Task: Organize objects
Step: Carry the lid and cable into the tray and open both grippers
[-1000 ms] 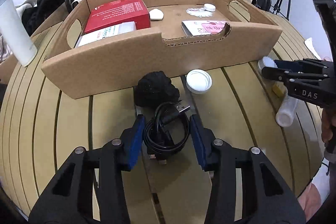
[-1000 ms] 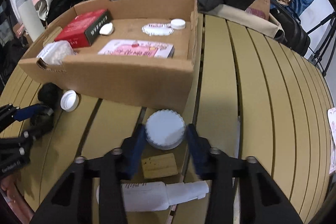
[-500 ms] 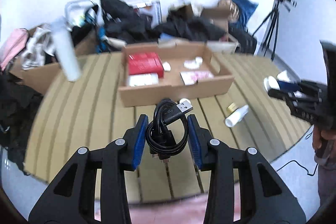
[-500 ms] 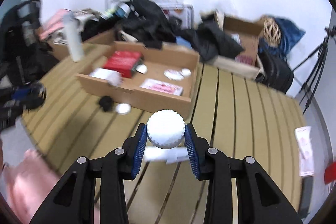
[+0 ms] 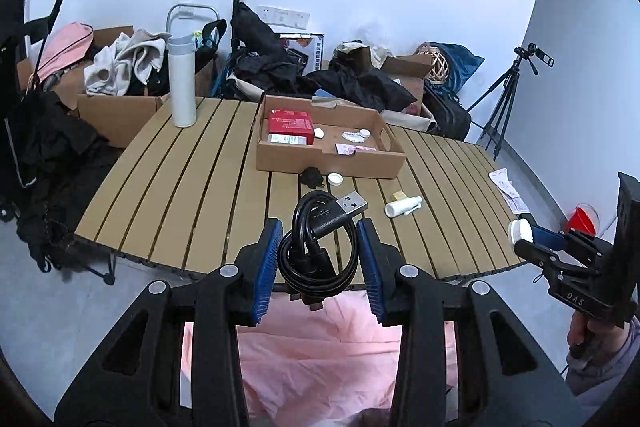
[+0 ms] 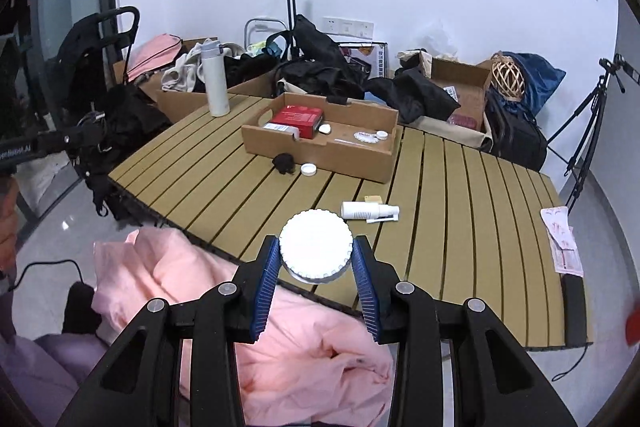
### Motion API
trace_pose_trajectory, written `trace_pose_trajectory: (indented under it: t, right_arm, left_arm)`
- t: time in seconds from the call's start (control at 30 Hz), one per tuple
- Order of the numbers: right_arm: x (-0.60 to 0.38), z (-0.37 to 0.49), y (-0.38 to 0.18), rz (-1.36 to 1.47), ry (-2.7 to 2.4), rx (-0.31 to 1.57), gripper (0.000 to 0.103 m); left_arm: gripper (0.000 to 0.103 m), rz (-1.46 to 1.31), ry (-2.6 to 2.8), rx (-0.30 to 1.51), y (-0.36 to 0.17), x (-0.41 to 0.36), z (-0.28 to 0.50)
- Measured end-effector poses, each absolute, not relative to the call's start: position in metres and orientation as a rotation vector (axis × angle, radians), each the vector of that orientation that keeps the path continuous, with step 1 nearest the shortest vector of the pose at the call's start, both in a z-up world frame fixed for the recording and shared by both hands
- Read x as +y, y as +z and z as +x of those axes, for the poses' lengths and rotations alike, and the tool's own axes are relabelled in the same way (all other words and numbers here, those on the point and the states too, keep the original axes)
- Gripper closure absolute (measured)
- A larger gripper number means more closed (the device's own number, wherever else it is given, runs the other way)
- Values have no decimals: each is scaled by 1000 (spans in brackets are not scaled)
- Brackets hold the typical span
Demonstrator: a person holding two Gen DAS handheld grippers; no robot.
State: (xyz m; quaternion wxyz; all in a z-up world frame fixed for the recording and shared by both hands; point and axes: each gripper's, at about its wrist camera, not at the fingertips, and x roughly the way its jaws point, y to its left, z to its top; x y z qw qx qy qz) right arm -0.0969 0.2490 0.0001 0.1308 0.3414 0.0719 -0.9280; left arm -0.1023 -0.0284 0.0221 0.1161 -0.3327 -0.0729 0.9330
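Gripping coiled cable [image 5: 318,247] between left claw [image 5: 319,259] pads | right claw [image 6: 316,267] clamps white lid [image 6: 316,249]

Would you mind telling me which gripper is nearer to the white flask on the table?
Left, judging by side. The flask stands at the table's far left; the left gripper, holding a cable, is off the near edge, the right gripper farther right.
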Motion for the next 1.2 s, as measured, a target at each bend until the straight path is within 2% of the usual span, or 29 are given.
trace_pose_trajectory:
  t: [0.2, 0.33, 0.5, 0.63, 0.73, 0.9, 1.0, 1.13, 1.17, 1.2]
  right_arm:
    - [247, -90, 5, 951, -2692, 199, 63]
    - [248, -108, 9, 941, -2691, 226, 63]
    - [251, -164, 36, 867, -2682, 269, 63]
    - [250, -232, 49, 857, -2646, 264, 63]
    - [244, -304, 45, 904, -2585, 218, 63]
    - [223, -426, -15, 1078, -2457, 96, 63]
    - [215, -476, -65, 1204, -2432, 92, 63]
    - [215, -513, -108, 1298, -2361, -24, 63]
    - [213, -522, -116, 1308, -2344, -53, 63]
    - [211, -527, -121, 1313, -2329, -72, 63]
  left_arm:
    - [69, -945, 2717, -225, 29, -24, -104]
    - [69, -936, 2645, -265, 41, -27, -133]
    - [69, -917, 2595, -272, 66, -27, -210]
    - [69, -997, 2559, -296, 64, -12, -295]
    - [68, -1090, 2494, -310, 38, 3, -365]
    - [69, -1409, 2344, -473, -65, 23, -472]
    - [68, -1532, 2317, -415, -117, 39, -499]
    - [67, -1560, 2284, -324, -150, 52, -507]
    - [63, -1521, 2289, -304, -149, 54, -504]
    - [54, -1506, 2292, -287, -148, 54, -503]
